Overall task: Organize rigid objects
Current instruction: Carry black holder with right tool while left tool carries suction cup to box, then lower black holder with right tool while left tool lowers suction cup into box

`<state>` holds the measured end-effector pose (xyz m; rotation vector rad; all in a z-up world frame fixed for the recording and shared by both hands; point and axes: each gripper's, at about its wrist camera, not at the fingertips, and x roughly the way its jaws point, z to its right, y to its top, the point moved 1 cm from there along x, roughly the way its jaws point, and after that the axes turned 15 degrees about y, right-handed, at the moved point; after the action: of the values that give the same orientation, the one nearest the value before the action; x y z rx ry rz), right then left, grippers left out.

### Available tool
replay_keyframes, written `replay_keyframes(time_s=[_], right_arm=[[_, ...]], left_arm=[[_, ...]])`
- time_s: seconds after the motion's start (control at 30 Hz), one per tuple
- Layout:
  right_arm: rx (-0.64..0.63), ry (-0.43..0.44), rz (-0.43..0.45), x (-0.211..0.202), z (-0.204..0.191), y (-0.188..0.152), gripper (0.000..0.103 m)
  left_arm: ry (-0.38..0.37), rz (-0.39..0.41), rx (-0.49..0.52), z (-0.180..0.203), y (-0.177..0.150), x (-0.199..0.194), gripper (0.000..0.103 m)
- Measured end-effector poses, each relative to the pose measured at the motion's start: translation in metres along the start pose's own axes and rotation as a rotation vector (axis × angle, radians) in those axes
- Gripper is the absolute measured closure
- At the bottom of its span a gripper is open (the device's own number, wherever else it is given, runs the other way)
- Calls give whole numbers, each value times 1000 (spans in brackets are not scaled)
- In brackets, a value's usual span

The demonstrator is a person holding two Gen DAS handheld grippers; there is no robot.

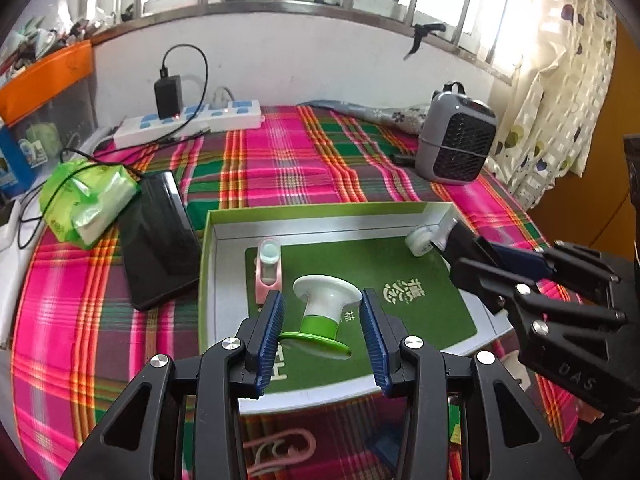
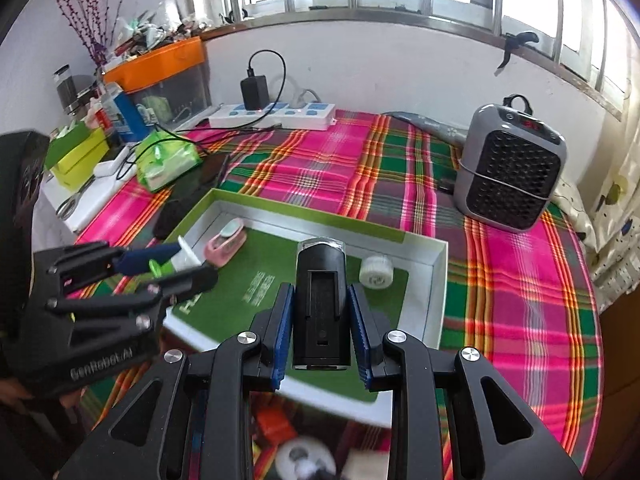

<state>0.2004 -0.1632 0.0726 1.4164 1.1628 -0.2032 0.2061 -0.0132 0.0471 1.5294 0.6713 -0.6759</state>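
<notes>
Rigid objects, lot of four — three lying in a shallow green-rimmed box (image 1: 208, 264) with a green printed liner, one carried above it.

Item 1: white-and-green spool-shaped piece (image 1: 320, 316), lying on its side on the liner, near the front of the box. The left gripper (image 1: 322, 334) straddles it with blue-padded fingers spread wide, a clear gap on either side; no contact.

Item 2: pink clip-like object (image 1: 269, 270) with a pale round cap, on the liner just behind and left of the spool; seen lying flat in the right wrist view (image 2: 225, 245).

Item 3: small white wheel (image 2: 375, 271), near the far right corner of the box, beside the inner wall.

Item 4: black cylindrical device (image 2: 320, 308) with a clear end cap, clamped between the blue pads of the right gripper (image 2: 320, 326), held over the right half of the box. Its slotted flat side faces the camera.

Surroundings: plaid pink-and-green cloth (image 1: 300, 160) under the box; black phone (image 1: 160, 240) touching the box's left wall; green tissue pack (image 1: 88, 200) partly resting on the phone; white power strip (image 1: 188, 120) with a black charger (image 1: 168, 96) at the back; grey fan heater (image 2: 512, 168) at the far right — well apart from the box.
</notes>
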Motion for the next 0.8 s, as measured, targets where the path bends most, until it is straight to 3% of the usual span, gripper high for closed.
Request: replay_keyframes(time_s=[0.8], right_arm=[[51, 3, -113, 70, 34, 20, 74]], left_arm=[[38, -60, 33, 8, 6, 49, 65]])
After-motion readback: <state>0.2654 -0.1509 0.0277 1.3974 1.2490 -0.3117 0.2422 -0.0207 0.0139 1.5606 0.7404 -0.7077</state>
